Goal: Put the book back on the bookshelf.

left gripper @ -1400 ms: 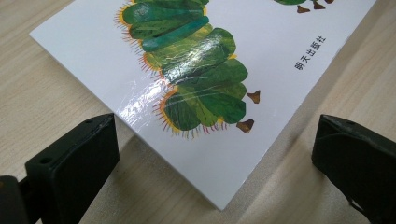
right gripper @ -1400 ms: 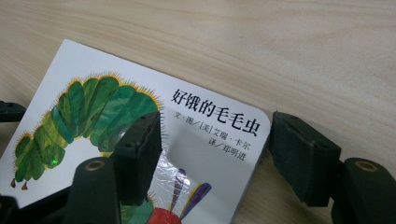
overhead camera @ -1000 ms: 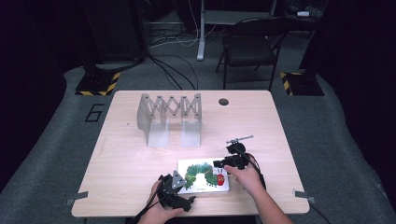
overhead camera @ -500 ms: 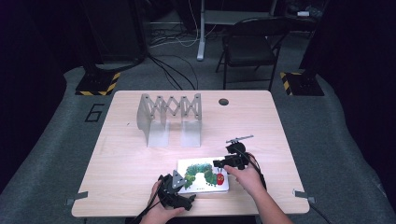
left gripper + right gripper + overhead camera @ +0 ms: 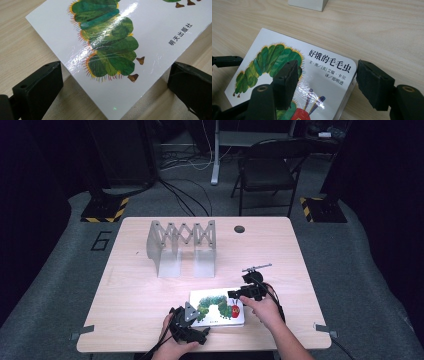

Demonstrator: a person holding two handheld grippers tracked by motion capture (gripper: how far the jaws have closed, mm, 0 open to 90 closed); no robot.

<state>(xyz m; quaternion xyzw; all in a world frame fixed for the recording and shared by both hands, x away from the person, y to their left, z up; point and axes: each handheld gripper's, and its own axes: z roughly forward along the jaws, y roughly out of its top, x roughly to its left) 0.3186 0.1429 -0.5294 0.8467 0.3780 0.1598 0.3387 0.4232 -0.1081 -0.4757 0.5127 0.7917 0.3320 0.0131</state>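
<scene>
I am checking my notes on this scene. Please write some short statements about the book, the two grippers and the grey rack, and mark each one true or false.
1. The book lies flat on the table with its caterpillar cover facing up. True.
2. The right gripper has its fingers wide apart at a corner of the book. True.
3. The book stands upright inside the grey folding rack. False: the rack is empty and stands apart from the book, farther from the person.
4. The left gripper is shut tight on the book. False: its fingers stand apart, one on either side of a book corner.
5. A chair stands beyond the table. True.
</scene>
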